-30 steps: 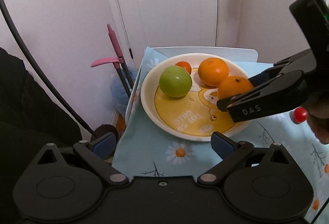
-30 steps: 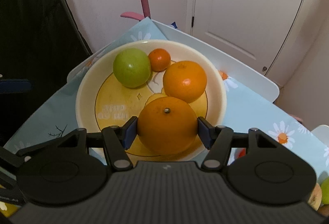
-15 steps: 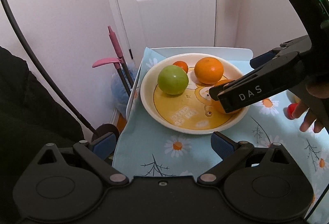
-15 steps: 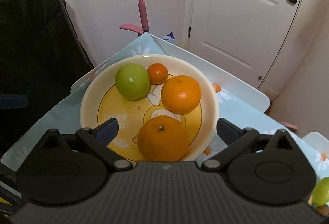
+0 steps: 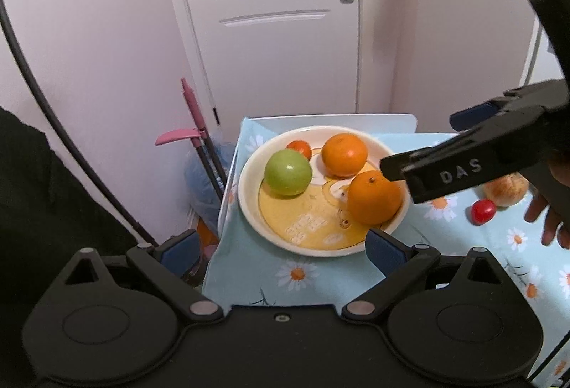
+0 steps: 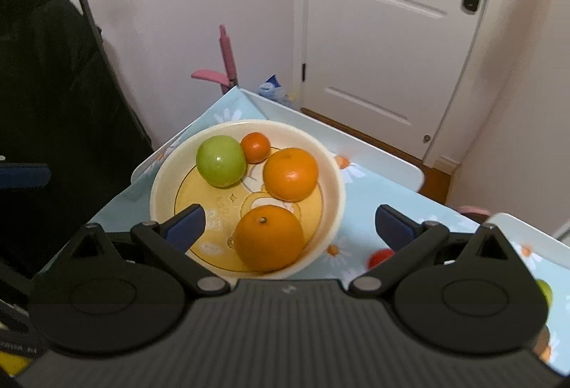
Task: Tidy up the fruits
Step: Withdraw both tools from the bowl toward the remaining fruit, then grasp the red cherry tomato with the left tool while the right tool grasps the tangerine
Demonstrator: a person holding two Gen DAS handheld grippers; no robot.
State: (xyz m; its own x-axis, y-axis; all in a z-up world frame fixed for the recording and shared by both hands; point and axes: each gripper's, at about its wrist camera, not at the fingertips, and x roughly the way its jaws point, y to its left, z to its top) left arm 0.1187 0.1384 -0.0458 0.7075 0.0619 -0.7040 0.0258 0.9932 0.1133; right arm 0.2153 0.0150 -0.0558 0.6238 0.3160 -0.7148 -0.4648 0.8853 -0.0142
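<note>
A cream plate [image 5: 249, 210] [image 6: 160, 188] with a yellow bear print holds a green apple [image 5: 288, 172] [image 6: 221, 161], a small tangerine [image 5: 300, 147] [image 6: 255, 147] and two oranges. The far orange [image 5: 343, 155] [image 6: 290, 174] and the near orange [image 5: 374, 197] [image 6: 269, 238] both rest free in the plate. My right gripper [image 6: 290, 224] [image 5: 420, 142] is open wide, raised above the near orange with its pads clear of it. My left gripper [image 5: 281, 245] hangs open short of the plate's near rim, with nothing held.
A red tomato [image 5: 482, 210] [image 6: 379, 258] and a pale round fruit [image 5: 506, 189] lie on the daisy tablecloth [image 5: 313, 281] right of the plate. A green fruit [image 6: 544, 292] sits at the far right. A person's fingers [image 5: 548, 220] show beside the tomato. Door and wall stand behind.
My right gripper opened off the near orange, left it in the plate, and rose back from it. My left gripper lifted a little, so the plate looks smaller.
</note>
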